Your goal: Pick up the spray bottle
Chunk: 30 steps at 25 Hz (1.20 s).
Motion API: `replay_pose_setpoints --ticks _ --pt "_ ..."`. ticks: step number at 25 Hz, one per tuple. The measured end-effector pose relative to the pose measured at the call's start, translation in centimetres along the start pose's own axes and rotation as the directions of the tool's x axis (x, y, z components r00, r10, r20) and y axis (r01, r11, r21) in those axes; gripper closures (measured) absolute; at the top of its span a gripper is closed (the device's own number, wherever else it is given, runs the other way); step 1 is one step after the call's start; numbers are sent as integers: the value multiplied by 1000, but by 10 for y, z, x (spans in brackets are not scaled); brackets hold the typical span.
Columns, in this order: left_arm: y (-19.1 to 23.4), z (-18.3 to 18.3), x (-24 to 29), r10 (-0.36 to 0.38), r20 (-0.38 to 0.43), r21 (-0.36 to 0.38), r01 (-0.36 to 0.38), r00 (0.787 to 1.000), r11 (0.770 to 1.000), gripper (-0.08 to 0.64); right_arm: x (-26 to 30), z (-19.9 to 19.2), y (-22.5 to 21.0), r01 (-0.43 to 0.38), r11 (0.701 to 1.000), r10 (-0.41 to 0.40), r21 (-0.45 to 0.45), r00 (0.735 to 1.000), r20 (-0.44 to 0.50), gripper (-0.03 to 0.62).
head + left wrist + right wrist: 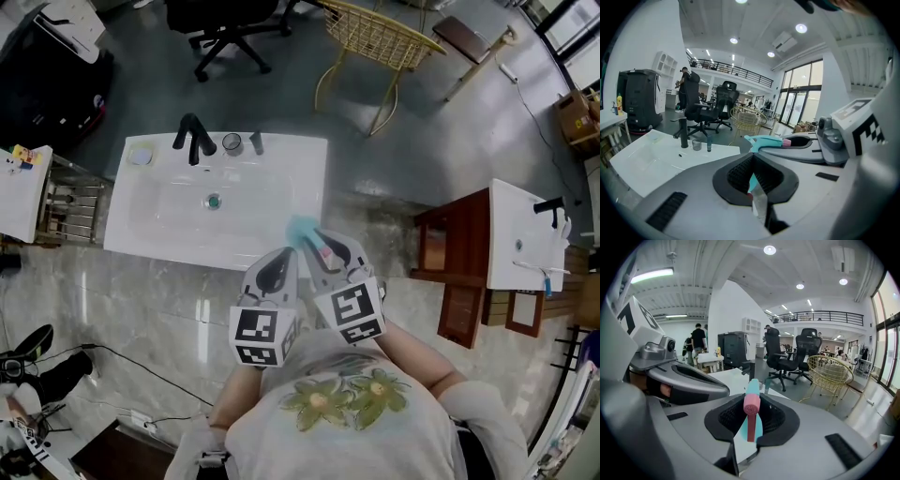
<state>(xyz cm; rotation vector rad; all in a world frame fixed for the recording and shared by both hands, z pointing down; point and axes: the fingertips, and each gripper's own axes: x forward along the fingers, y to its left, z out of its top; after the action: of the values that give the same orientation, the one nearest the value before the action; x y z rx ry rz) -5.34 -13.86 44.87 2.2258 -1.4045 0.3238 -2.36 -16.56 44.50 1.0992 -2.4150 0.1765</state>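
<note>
Spray bottle [751,405], teal plastic with pink nozzle, is clamped in my right gripper's [749,426] jaws; I advise firm pressure and no tilt while lifting clear of the white counter [298,192].

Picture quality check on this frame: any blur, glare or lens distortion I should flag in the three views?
Head view: the spray bottle is smeared by blur, and the polished floor shows glare streaks. Left gripper view: strong fisheye bending, dark corners, ceiling lights blown out. Right gripper view: same bending, yet the spray bottle in the right claw is sharp.
</note>
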Motion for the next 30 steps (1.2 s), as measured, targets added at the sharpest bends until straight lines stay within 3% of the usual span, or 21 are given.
replay_pose_setpoints --ticks 20,30 --pt "-28 3 -48 -38 83 53 33 996 998 551 -58 23 26 37 999 -37 6 991 126 518" --pt "-33 -1 -64 -40 98 71 33 994 997 551 -75 21 36 61 998 -60 -5 989 136 518"
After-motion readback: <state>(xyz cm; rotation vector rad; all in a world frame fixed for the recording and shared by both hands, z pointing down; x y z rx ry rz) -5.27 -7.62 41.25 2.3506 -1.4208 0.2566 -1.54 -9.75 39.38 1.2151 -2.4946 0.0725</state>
